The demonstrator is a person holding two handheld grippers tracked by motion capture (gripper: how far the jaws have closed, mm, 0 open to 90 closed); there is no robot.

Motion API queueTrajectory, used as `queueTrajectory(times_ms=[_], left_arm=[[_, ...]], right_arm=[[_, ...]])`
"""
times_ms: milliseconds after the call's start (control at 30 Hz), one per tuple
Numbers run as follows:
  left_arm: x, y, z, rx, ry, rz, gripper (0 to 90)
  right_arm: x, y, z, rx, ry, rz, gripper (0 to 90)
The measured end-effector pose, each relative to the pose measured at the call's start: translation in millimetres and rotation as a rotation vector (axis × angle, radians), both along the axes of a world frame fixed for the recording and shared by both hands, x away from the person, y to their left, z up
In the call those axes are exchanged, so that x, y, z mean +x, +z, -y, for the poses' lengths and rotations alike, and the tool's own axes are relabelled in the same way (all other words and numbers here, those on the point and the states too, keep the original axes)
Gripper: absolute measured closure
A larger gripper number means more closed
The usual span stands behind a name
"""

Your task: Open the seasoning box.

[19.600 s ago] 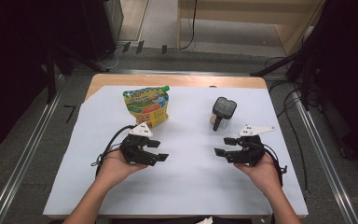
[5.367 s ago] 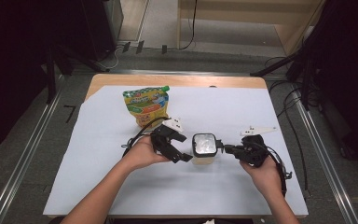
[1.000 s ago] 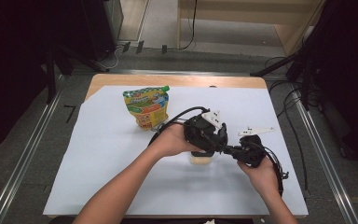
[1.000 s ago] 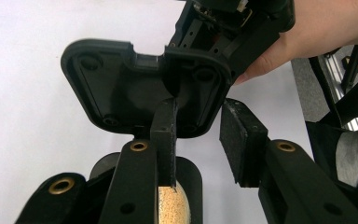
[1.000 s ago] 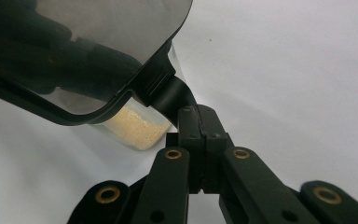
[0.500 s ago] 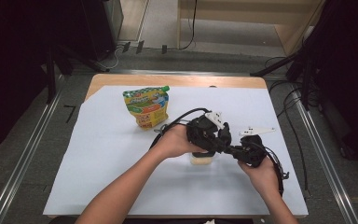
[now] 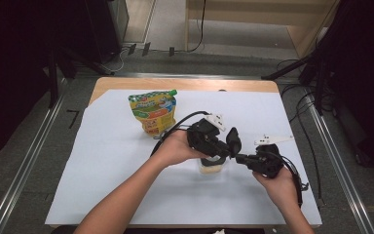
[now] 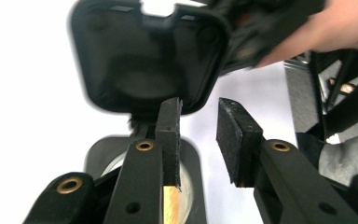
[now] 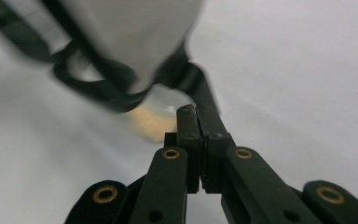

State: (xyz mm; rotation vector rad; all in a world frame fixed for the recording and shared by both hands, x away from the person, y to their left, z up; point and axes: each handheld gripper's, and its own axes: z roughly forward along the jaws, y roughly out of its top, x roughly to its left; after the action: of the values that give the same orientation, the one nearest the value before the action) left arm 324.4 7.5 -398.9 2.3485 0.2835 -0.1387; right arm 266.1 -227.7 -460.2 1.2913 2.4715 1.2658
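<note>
Small clear container point(image 7: 210, 166) at frame centre on the surface, black hinged lid point(image 7: 233, 140) raised; left gripper point(image 8: 199, 135) fingers narrowly parted, empty; right gripper point(image 9: 198, 140) fingers pinched together at the container's edge; slip risks tipping it.

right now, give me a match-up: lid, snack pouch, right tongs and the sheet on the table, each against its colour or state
Things:
1. lid
2. snack pouch
3. right tongs
4. sheet

Colour or state:
a. white, spread flat
b. shut
c. black, swung open
d. yellow with a green cap

Pairs: 1-c, 2-d, 3-b, 4-a
</note>
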Motion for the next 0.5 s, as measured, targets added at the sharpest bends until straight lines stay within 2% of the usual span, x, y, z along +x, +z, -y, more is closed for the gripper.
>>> queueTrajectory(times_ms=[167, 333, 433, 500], left_arm=[[-0.2, 4.3, -26.0, -0.002, 0.051, -0.011, 68.0], [-1.2, 4.8, -51.2, -0.018, 0.11, -0.037, 65.4], [-2.6, 4.5, -62.8, -0.013, 0.147, -0.038, 60.8], [-3.6, 3.6, -72.0, -0.019, 0.166, -0.06, 56.9]], right_arm=[[-16.6, 14.1, -3.2, 0.002, 0.046, 0.018, 86.2], [-33.3, 12.6, -13.7, -0.012, 0.085, 0.015, 82.3], [-37.4, 16.8, -24.4, 0.013, 0.111, 0.018, 78.1], [-39.5, 18.5, -31.3, 0.017, 0.129, 0.026, 76.0]])
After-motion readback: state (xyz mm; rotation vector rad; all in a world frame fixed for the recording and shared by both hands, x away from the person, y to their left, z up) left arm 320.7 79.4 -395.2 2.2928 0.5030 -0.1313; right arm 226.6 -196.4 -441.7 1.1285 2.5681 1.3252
